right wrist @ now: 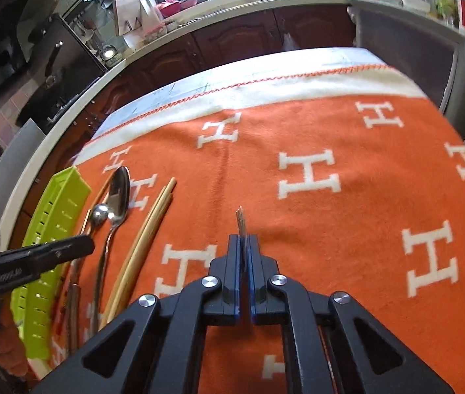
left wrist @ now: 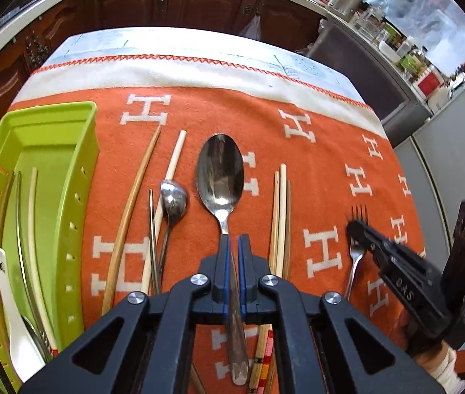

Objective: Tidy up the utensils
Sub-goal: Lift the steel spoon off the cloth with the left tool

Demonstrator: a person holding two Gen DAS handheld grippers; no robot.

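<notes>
My left gripper (left wrist: 234,240) is shut on the handle of a large metal spoon (left wrist: 221,170), whose bowl points away over the orange cloth (left wrist: 298,170). To the right, my right gripper (left wrist: 357,229) pinches the neck of a metal fork (left wrist: 353,269). In the right wrist view the right gripper (right wrist: 243,239) is shut on the fork (right wrist: 241,220), seen edge-on with its tines sticking out past the fingertips. The left gripper (right wrist: 81,246) shows at the left, by the large spoon (right wrist: 119,193). A green tray (left wrist: 78,170) lies at the far left.
The tray holds a white spoon (left wrist: 15,321), chopsticks and metal utensils. Loose on the cloth lie a small metal spoon (left wrist: 173,200), single chopsticks (left wrist: 134,203) and a chopstick bundle (left wrist: 281,216). Dark cabinets (left wrist: 199,3) stand past the table's far edge.
</notes>
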